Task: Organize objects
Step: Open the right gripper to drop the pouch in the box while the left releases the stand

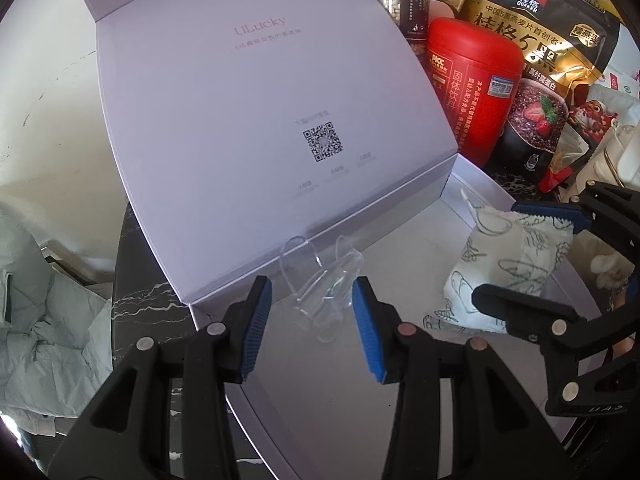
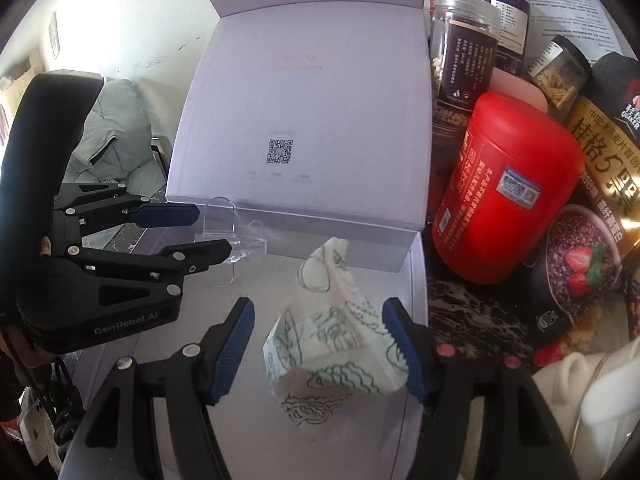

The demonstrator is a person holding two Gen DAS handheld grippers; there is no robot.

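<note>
We see one open white box (image 2: 416,264) with two things lying in it: one clear plastic stand (image 1: 320,280) and one folded printed cloth (image 2: 340,344). Our left claw (image 1: 312,328) is partly open around the stand without squeezing it. Our right claw (image 2: 320,344) is open wider around the cloth, one pad touching its edge.

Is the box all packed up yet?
Not yet. The white box is open, lid up. The left gripper has a clear plastic stand between its fingers, and the right gripper is around a printed paper packet. The red canister and jars remain outside.
</note>
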